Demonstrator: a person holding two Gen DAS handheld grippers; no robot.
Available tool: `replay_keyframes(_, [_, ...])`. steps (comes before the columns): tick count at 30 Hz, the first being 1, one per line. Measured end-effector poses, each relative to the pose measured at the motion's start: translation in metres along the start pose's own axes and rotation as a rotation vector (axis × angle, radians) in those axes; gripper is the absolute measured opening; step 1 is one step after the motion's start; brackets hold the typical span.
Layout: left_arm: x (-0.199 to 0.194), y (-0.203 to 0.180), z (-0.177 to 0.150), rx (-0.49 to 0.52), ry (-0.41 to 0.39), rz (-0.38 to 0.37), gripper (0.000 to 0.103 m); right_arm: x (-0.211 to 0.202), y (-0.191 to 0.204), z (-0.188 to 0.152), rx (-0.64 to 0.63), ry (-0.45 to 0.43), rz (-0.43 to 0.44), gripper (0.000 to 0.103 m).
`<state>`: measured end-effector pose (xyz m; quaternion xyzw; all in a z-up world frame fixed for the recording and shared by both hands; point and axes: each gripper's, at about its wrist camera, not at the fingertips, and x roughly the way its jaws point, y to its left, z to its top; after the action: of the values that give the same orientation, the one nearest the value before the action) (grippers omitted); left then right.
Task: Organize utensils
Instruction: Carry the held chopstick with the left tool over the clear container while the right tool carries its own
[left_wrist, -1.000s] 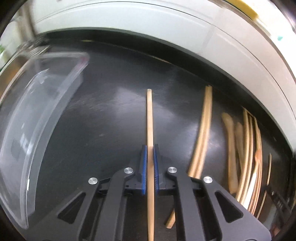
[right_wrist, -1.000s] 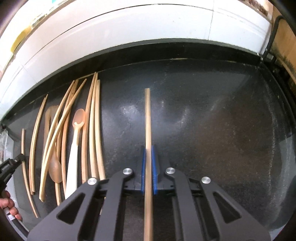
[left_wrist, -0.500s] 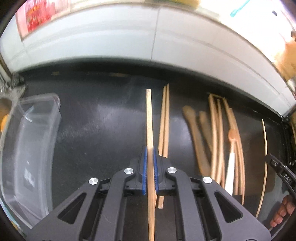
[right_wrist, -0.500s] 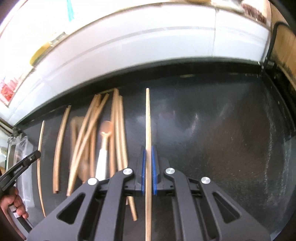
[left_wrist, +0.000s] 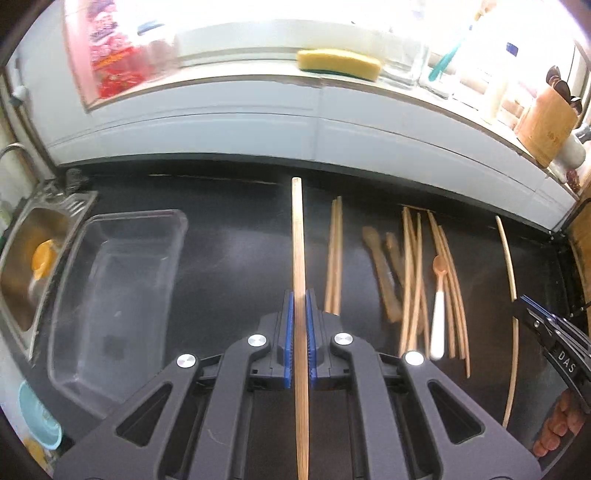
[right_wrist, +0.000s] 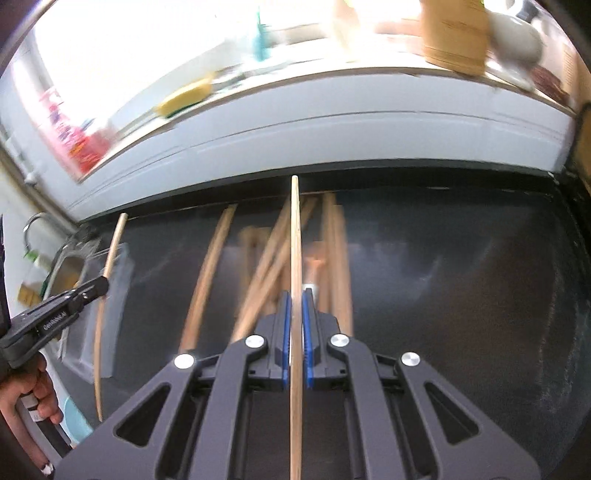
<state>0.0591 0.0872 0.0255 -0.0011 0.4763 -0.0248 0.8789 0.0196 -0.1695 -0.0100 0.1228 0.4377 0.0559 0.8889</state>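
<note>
My left gripper (left_wrist: 297, 306) is shut on a wooden chopstick (left_wrist: 297, 240) and holds it above the black counter. My right gripper (right_wrist: 294, 306) is shut on another wooden chopstick (right_wrist: 295, 236), also held above the counter. The right gripper and its chopstick (left_wrist: 506, 251) show at the right edge of the left wrist view. The left gripper and its chopstick (right_wrist: 110, 254) show at the left of the right wrist view. Several loose chopsticks (left_wrist: 413, 273), wooden spoons (left_wrist: 380, 269) and a white-handled spoon (left_wrist: 438, 295) lie on the counter between the grippers.
A clear plastic container (left_wrist: 114, 288) stands on the counter at the left, beside a steel sink (left_wrist: 22, 266). A white tiled ledge (left_wrist: 317, 125) runs along the back, with a yellow sponge (left_wrist: 338, 64) and a wooden utensil holder (left_wrist: 546, 125) on it.
Both grippers have risen and tilted back, so the ledge and its items come into view. The right view has swung left over the utensil pile. Both still hold their chopsticks.
</note>
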Motion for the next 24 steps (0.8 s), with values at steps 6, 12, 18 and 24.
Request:
replay_keyframes(6, [-0.031,0.038,-0.013,-0.034,-0.015,0.07,0.006,0.001,0.062,-0.008,-0.086,0.012,0.106,0.007])
replay_keyframes(12, [-0.045,0.096,-0.017,-0.067,-0.048,0.089,0.006,0.003,0.132,-0.015,-0.131,-0.001,0.144,0.007])
replay_keyframes(18, [-0.039,0.176,-0.014,-0.091,-0.038,0.083,0.006,0.017,0.185,-0.015,-0.081,-0.024,0.113,0.007])
replay_keyframes(24, [-0.022,0.253,-0.01,-0.105,-0.016,0.056,0.006,0.041,0.246,-0.023,-0.071,-0.021,0.104,0.007])
